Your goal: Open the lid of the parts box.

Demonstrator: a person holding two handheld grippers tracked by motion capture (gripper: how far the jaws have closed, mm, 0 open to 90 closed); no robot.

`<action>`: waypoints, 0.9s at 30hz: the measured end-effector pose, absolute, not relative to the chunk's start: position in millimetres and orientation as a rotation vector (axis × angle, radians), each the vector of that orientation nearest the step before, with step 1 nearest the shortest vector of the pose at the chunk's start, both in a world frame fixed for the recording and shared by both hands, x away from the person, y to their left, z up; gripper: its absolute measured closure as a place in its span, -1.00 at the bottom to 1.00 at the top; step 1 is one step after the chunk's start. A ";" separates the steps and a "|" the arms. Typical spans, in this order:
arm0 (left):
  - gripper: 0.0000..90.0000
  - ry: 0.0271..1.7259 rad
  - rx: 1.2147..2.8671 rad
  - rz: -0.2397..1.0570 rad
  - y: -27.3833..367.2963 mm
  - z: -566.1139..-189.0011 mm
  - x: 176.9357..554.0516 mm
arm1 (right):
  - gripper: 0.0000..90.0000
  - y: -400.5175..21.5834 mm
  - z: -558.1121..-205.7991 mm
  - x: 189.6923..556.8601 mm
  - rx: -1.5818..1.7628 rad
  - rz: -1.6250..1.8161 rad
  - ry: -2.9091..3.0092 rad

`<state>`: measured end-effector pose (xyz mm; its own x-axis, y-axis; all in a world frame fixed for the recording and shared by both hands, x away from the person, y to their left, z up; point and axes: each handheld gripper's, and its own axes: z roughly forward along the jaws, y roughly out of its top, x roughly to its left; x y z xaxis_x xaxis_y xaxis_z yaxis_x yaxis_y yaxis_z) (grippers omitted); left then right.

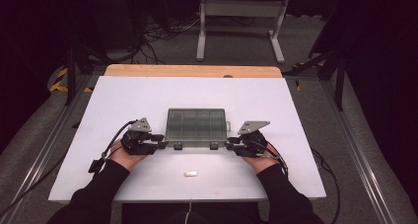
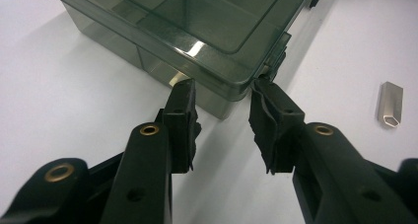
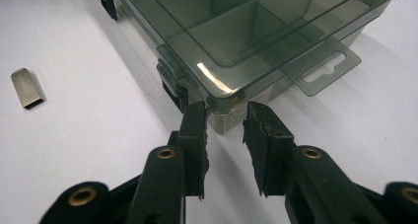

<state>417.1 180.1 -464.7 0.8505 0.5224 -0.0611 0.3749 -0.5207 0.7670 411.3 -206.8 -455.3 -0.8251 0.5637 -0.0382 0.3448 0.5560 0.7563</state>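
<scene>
Compartment box (image 1: 196,126) between both grippers (metal clip (image 1: 191,173) nearby)

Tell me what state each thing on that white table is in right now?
Smoky transparent plastic compartment box: lid down, black latches at its front, compartments look empty.
Small silver metal piece: lying flat, untouched, apart from the box.
Left tongs: pads straddle the box's front corner, grip unclear.
Right tongs: pads straddle the other front corner, grip unclear.
</scene>
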 end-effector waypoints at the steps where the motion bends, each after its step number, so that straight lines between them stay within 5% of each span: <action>1: 0.41 0.649 2.180 0.224 179.7 -464.8 416.7 | 0.55 -206.8 -455.3 411.3 0.754 1.134 2.517; 27: 0.49 0.633 2.190 0.244 178.1 -464.8 415.1 | 0.61 -204.2 -455.3 408.9 0.735 1.105 2.515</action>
<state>415.1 178.1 -464.8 0.8546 0.5178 -0.0385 0.3580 -0.5340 0.7659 408.9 -204.2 -455.3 -0.8254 0.5610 -0.0631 0.3332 0.5743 0.7478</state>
